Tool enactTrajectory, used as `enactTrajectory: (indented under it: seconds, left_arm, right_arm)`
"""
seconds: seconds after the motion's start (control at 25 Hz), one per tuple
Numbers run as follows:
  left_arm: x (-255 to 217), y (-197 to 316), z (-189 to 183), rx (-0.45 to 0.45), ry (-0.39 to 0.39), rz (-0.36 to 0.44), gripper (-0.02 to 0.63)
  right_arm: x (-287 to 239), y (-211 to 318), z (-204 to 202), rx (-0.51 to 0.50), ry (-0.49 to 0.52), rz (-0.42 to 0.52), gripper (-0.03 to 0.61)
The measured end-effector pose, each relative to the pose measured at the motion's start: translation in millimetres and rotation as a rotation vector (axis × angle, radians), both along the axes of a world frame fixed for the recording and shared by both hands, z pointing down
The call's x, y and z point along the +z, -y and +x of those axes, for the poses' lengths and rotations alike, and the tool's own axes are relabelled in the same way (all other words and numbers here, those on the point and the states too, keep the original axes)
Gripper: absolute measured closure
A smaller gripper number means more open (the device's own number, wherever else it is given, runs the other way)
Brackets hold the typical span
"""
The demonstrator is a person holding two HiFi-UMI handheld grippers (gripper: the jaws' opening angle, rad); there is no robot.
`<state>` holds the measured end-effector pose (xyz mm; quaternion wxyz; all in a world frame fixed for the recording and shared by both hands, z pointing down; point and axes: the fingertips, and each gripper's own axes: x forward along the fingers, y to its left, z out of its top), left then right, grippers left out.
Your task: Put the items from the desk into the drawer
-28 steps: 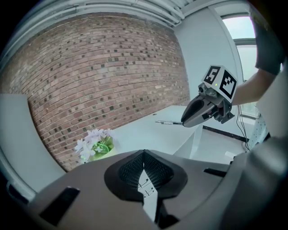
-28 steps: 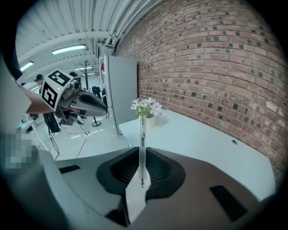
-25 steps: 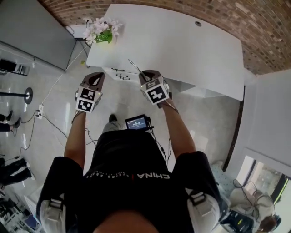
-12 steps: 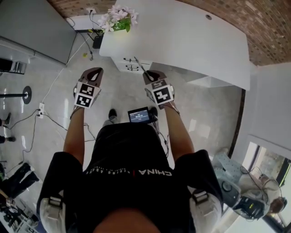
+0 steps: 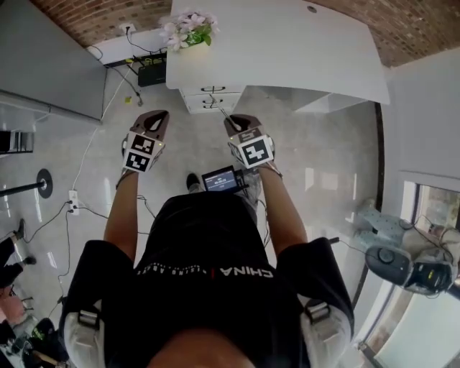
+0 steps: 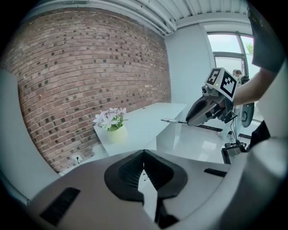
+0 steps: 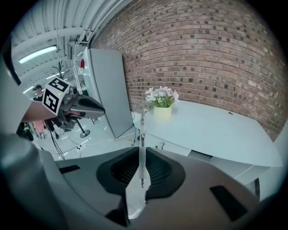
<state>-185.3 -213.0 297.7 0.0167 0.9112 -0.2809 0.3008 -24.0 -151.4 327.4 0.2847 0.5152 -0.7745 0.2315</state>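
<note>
My right gripper [image 7: 141, 156] pinched a probable pen [image 7: 141, 130]; the left gripper [image 6: 145, 156], fingers [image 6: 129, 170] closed empty, I meant for opening the top-centre drawer [image 5: 213, 98].

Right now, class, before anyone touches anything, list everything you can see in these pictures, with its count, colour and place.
desk: one, white, against the brick wall
flower pot: one, pale pot with pink-white blooms, on the desk's left corner
drawer unit: one, white, under the desk's left end
panel: one, grey, left of the desk
box: one, black, with cables, on the floor by the wall
screen: one, small, dark, at the person's waist
pen: one, silvery, clamped in the right tool
left tool: one, grey, shut, empty
right tool: one, grey, shut on the pen
</note>
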Motion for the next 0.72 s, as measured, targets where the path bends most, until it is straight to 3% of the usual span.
enactTrajectory:
  seconds: [0.24, 0.44, 0.72]
  left_arm:
    - [16.4, -22.5, -6.4, 0.110, 0.010, -0.031, 0.601]
    - [23.5, -34.8, 6.1, 0.123, -0.012, -0.052, 0.601]
    - [30.6, -53.9, 32.2, 0.131, 0.001, -0.057, 0.601]
  right_arm:
    - [-0.2, -26.9, -20.5, 0.048, -0.020, -0.014, 0.525]
    - [6.9, -36.3, -21.8, -0.002, -0.071, -0.040, 0.525]
    - [10.6, -33.5, -19.2, -0.072, -0.064, -0.039, 0.525]
